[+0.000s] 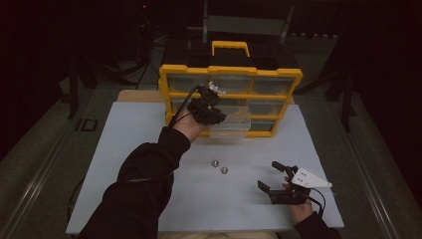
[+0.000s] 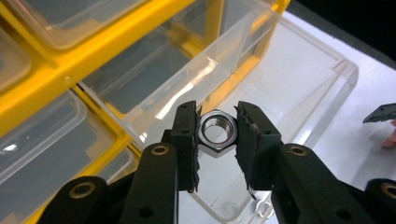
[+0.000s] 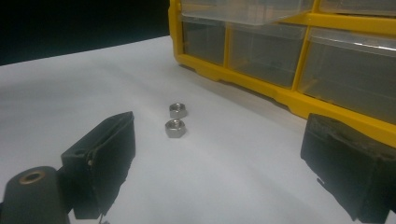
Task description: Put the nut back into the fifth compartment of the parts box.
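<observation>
Three steel hex nuts are in play: one nut (image 2: pixel 216 132) pinched between the pads of the left gripper (image 1: pixel 213 102), held over the pulled-out clear drawer (image 2: pixel 299 93) of the yellow organizer (image 1: pixel 230 70), arm stretched far forward; two loose nuts (image 3: pixel 175 128) lie mid-table. The right gripper (image 1: pixel 278 181) rests near-right on the white table (image 1: pixel 124 149), jaws spread wide, holding nothing.

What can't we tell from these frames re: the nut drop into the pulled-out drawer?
- Held hex nut: in the high view the left gripper and hand cover it.
- Pulled-out clear drawer: its floor near the jaws is cut off by the left gripper view's bottom edge and the jaws.
- Organizer drawer contents: too dim and small in the high view.
- Two loose nuts: thread detail too small.
</observation>
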